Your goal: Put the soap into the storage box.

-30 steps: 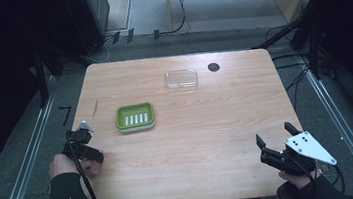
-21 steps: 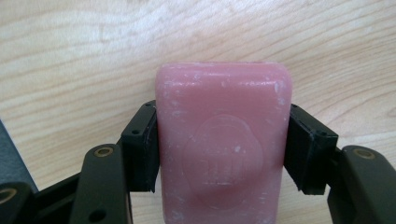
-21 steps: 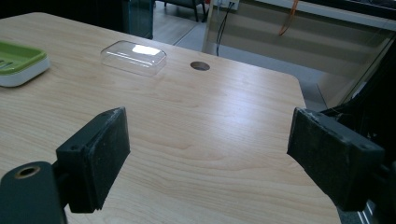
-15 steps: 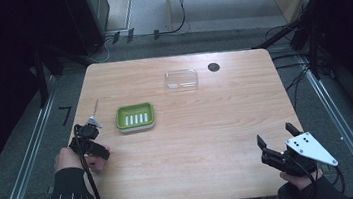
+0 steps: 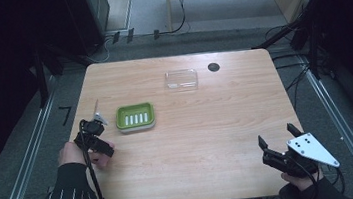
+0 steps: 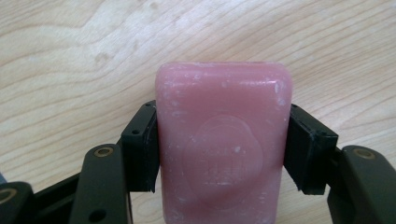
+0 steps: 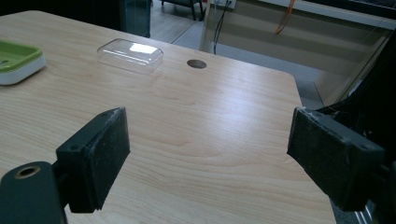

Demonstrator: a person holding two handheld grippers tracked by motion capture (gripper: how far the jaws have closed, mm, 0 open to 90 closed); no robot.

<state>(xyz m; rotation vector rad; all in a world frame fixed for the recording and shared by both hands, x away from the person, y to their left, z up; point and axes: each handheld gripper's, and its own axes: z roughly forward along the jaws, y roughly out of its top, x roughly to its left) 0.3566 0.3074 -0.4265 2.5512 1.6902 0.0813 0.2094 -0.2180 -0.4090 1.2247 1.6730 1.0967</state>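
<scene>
A pink bar of soap [image 6: 224, 140] with a round stamp sits between the jaws of my left gripper [image 6: 222, 144], which is shut on its two long sides above the wooden table. In the high view the left gripper [image 5: 93, 131] hovers near the table's left edge, just left of a green soap dish [image 5: 136, 117] with white slots. A clear plastic lid [image 5: 181, 79] lies farther back. My right gripper [image 5: 276, 137] stands open near the front right corner, with nothing between its pads [image 7: 100, 149].
A dark round hole [image 5: 213, 66] is set in the table [image 5: 207, 126] behind the lid [image 7: 130, 54]. The green dish [image 7: 16, 58] shows at the far left of the right gripper view. Cables and dark stands surround the table on the floor.
My left gripper has moved right and slightly away from the front edge, closer to the green dish, still holding the soap. The right gripper has stayed put.
</scene>
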